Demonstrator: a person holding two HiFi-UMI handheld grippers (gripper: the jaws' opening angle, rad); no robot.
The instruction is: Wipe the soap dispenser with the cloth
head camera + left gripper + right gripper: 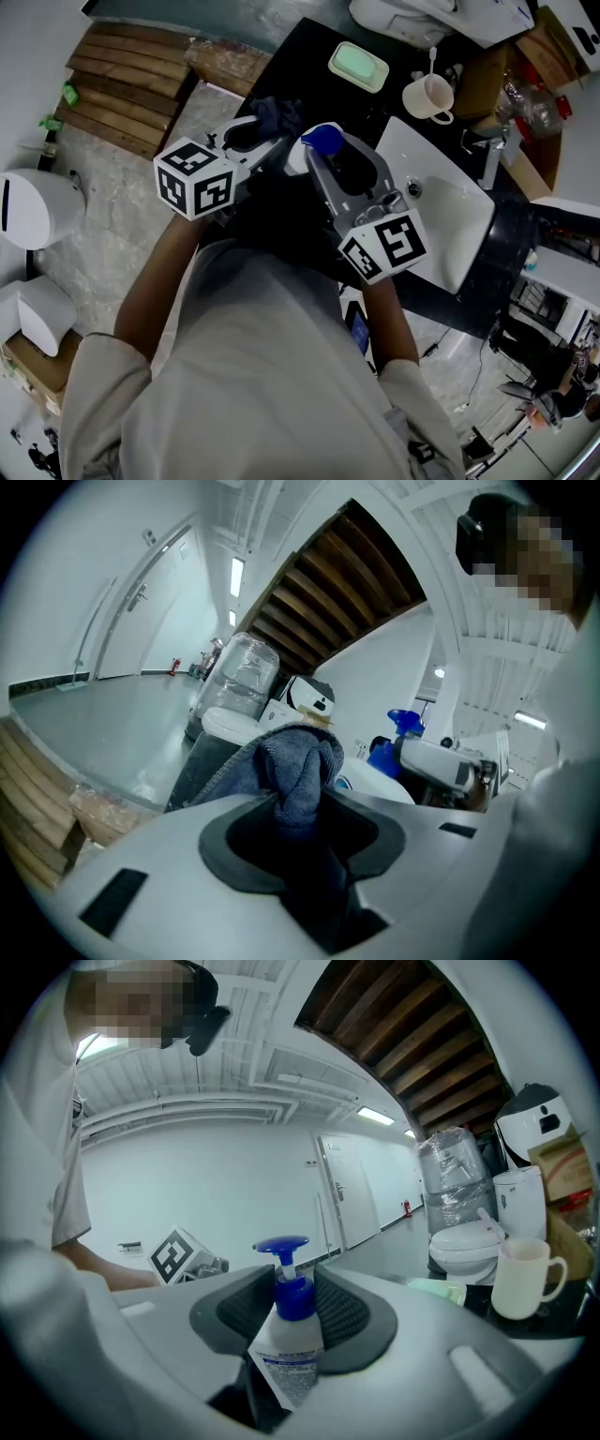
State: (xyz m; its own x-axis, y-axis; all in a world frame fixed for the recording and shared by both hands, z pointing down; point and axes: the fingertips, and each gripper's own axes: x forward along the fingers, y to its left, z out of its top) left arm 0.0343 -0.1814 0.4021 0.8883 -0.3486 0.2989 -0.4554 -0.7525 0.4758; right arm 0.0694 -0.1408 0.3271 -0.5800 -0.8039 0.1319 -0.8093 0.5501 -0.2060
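The soap dispenser point(289, 1340) is a white bottle with a blue pump head point(322, 138). My right gripper point(294, 1309) is shut on it, its ribbed pads clamping the blue collar and the bottle's shoulders. My left gripper point(298, 803) is shut on a dark blue cloth point(302, 761), which bunches up out of the jaws. In the head view the cloth point(275, 117) is just left of the pump, over the dark counter, and the two grippers point(259, 137) point(330, 157) sit side by side. From the left gripper view the dispenser's pump point(403, 722) shows close on the right.
A white sink point(466, 246) with a tap lies to the right. At the back of the counter are a white mug point(427, 97) and a green soap dish point(358, 66), with a toilet point(466, 1239) beyond. Wooden slats point(124, 82) lie on the floor to the left.
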